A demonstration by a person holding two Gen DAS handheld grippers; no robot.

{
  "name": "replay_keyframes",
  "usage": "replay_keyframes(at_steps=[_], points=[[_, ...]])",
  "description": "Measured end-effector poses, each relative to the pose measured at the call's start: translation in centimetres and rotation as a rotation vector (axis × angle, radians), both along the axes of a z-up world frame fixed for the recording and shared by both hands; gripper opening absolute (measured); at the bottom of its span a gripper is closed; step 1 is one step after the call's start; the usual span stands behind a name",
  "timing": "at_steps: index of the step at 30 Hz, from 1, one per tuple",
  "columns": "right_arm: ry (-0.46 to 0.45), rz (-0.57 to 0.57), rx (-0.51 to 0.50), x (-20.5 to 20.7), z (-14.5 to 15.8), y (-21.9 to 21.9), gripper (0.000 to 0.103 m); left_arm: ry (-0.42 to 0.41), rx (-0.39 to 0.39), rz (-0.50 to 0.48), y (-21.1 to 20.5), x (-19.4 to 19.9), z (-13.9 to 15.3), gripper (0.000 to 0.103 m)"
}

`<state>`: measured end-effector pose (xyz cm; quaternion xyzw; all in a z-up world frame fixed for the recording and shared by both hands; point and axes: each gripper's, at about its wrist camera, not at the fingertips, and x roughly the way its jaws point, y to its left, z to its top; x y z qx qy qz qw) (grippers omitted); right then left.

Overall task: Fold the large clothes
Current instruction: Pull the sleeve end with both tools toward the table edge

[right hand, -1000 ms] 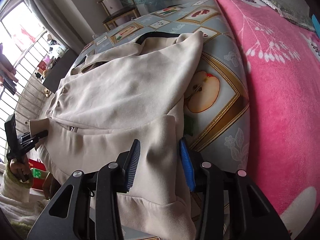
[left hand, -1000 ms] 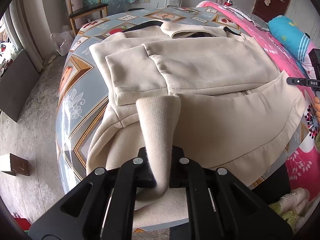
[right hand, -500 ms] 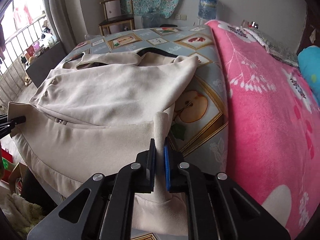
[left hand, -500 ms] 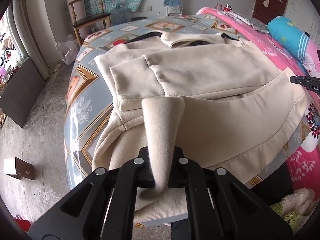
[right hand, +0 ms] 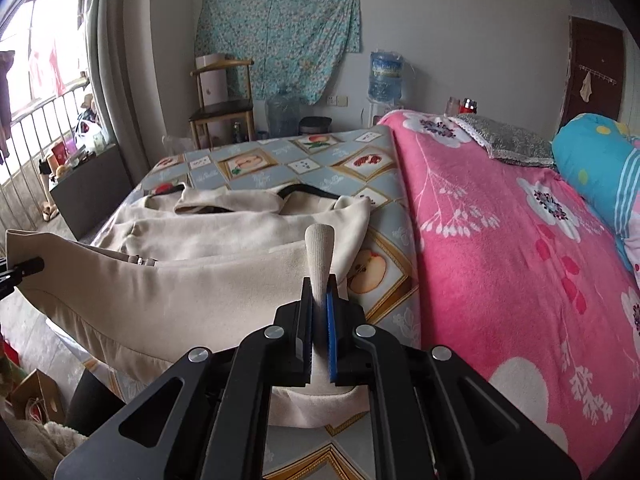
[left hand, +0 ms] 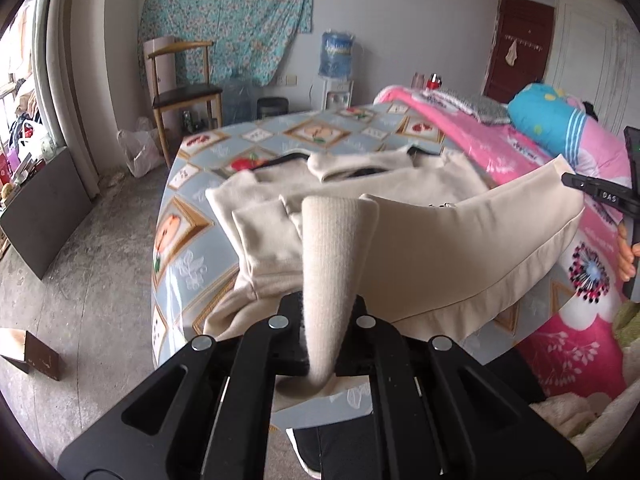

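The cream sweatshirt (left hand: 360, 184) lies on the bed (right hand: 500, 248), over the grey fruit-print sheet (left hand: 188, 216) on the left side, its collar at the far end and its hem (left hand: 460, 256) near the person. Both sleeves already lie folded in across the chest, so the side folds look done. What is in hand now is the lengthwise fold: the hem hangs lifted off the bed, stretched between the two tools like a shallow sling.

The left tool (left hand: 322, 344) is clamped shut on the hem's left corner, a ribbed tongue of cloth standing up between its pads. The right tool (right hand: 320, 328) is likewise shut on the right corner; its jaws have just closed on that fabric.

Left to do, as I judge it: carry the hem toward the far collar, lay it down square, let go, and perhaps fold once more to make a compact bundle.
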<state>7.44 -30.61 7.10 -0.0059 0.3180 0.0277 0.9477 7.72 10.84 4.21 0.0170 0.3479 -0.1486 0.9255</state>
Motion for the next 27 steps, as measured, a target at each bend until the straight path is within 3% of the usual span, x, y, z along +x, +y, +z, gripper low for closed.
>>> replay_keyframes(at_steps=[7,11,14,17,22,24,27], points=[[-0.092,0.009,-0.022,6.4,3.7,-0.2,0.006,-0.081,-0.007,-0.011,0.7,5.6,3.9,0.004],[-0.095,0.007,-0.020,13.7,4.6,-0.6,0.006,-0.105,0.020,-0.011,0.9,12.4,5.1,0.004],[-0.063,0.007,0.000,20.2,3.9,-0.7,0.006,-0.057,0.007,-0.006,1.2,19.5,4.3,0.004],[0.004,-0.004,-0.023,26.7,0.9,-0.2,0.006,0.040,0.012,0.013,1.2,26.3,1.2,0.004],[0.283,-0.033,-0.057,34.7,-9.7,-0.2,0.006,0.295,0.018,0.044,1.0,33.4,-8.1,0.005],[0.369,-0.036,0.013,36.0,-12.1,-1.2,0.006,0.313,-0.018,0.053,1.2,33.6,-9.3,0.007],[0.390,-0.073,0.152,36.4,-11.9,-3.3,0.017,0.307,-0.067,0.075,2.5,33.3,-8.7,0.018]])
